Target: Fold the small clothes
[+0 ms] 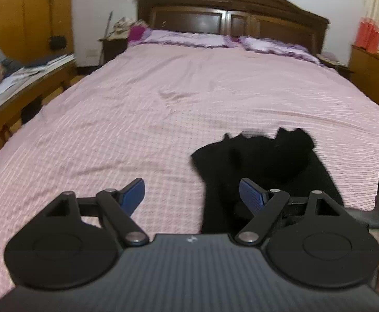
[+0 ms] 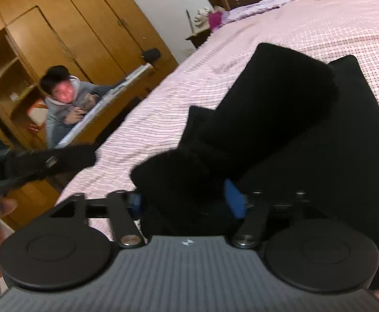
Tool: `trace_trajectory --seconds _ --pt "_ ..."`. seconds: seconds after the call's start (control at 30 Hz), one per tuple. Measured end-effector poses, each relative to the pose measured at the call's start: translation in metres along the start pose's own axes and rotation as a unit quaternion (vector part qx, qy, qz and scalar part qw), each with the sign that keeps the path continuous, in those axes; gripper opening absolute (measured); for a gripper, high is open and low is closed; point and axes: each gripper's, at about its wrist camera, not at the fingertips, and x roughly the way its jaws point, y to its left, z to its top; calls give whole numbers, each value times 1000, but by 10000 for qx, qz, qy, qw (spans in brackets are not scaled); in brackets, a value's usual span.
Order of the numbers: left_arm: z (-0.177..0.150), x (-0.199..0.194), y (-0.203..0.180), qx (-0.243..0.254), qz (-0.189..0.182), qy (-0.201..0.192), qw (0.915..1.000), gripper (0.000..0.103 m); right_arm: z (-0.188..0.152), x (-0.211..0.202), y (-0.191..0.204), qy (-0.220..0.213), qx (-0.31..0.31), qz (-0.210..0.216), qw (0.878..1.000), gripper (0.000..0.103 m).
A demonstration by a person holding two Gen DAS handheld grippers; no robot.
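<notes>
Left gripper spread wide, nothing between the blue pads — poised over the pink checked bedspread. Black garment lying on the bed at 2 o'clock of that gripper, partly bunched. Right gripper clenched on a fold of the black garment, cloth filling the gap. Seated person at a desk, 10 o'clock in the right view.

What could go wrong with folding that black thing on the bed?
The black garment is bunched thickly between the right hand-held gripper's fingers, so layers may slip out or fold crooked. The left hand-held gripper is open and holds nothing, so that side of the garment may drag on the pink bedspread.
</notes>
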Motion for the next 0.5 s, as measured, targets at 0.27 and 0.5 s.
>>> trace_trajectory --seconds 0.27,0.5 --pt "7 10 -34 435 -458 -76 9980 81 -13 -76 -3 -431 -63 159 9989 84" --pt "6 41 -68 901 -923 -50 9916 81 -7 -134 -45 -1188 300 -350 9918 90"
